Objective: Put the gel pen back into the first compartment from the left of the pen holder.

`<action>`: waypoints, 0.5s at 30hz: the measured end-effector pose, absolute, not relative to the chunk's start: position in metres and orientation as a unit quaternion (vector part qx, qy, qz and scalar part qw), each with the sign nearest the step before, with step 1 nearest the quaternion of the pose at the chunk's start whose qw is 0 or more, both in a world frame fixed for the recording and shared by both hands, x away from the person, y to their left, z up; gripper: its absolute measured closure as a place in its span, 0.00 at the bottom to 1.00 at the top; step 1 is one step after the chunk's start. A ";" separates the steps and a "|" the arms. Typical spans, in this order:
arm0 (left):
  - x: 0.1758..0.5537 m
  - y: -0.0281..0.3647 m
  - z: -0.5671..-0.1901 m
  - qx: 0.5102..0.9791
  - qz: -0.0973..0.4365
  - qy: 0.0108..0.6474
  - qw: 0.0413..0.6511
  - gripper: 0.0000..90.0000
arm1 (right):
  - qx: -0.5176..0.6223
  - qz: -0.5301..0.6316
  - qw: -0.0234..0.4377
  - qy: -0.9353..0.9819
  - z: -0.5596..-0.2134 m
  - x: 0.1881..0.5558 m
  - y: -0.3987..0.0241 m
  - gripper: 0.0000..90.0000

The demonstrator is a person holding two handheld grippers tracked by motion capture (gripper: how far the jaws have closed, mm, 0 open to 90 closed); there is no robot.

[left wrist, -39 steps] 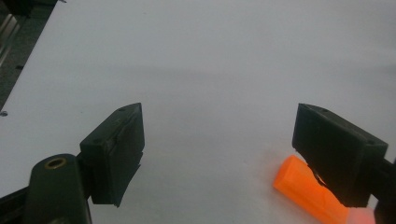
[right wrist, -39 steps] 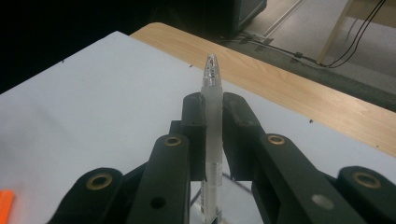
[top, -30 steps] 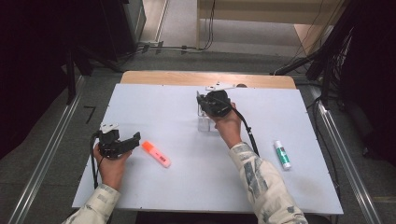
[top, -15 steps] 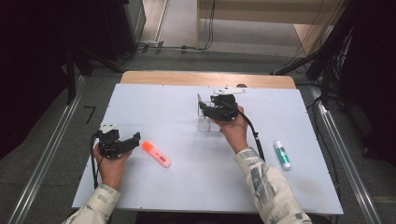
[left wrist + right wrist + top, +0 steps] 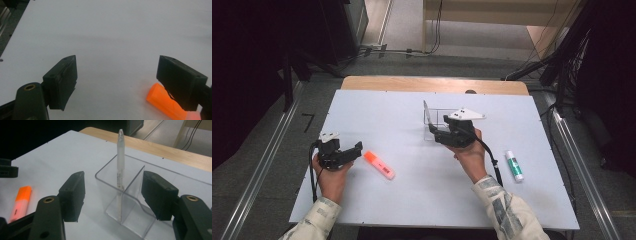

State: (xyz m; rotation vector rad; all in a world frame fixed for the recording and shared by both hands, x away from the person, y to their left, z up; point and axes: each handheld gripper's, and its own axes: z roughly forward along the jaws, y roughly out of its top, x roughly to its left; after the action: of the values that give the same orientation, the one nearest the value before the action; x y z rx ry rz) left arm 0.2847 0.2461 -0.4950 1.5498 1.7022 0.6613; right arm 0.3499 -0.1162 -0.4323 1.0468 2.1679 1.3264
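I am holding my right gripper [image 5: 438,134] near the middle of the white table [image 5: 377,107], just beside the clear plastic holder [image 5: 125,202]. Its jaws have just been opening and are standing wide, with a corner of the holder between them but untouched. A white pen [image 5: 120,170] is standing upright inside the holder, leaning on its wall. I am resting my left gripper [image 5: 357,148] near the table's left edge, jaws wide apart and holding nothing; the orange highlighter [image 5: 379,164] is lying just right of it. A green-capped glue stick [image 5: 514,165] is lying toward the right edge. Open surface is remaining between highlighter and holder.
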 end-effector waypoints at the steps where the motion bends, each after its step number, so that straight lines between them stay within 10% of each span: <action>1: 0.285 0.246 -0.495 0.602 0.257 0.662 0.365 0.20 | 0.374 0.474 0.193 0.774 -0.433 0.347 -0.116 0.38; 15: 0.284 0.246 -0.495 0.601 0.257 0.662 0.366 0.20 | 0.384 0.452 0.192 0.782 -0.451 0.330 -0.130 0.37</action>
State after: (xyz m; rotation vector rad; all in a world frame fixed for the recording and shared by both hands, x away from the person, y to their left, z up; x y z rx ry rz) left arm 0.2843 0.2465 -0.4947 1.5462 1.7018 0.6600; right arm 0.3304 -0.1298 -0.4512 1.0771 2.1949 1.2699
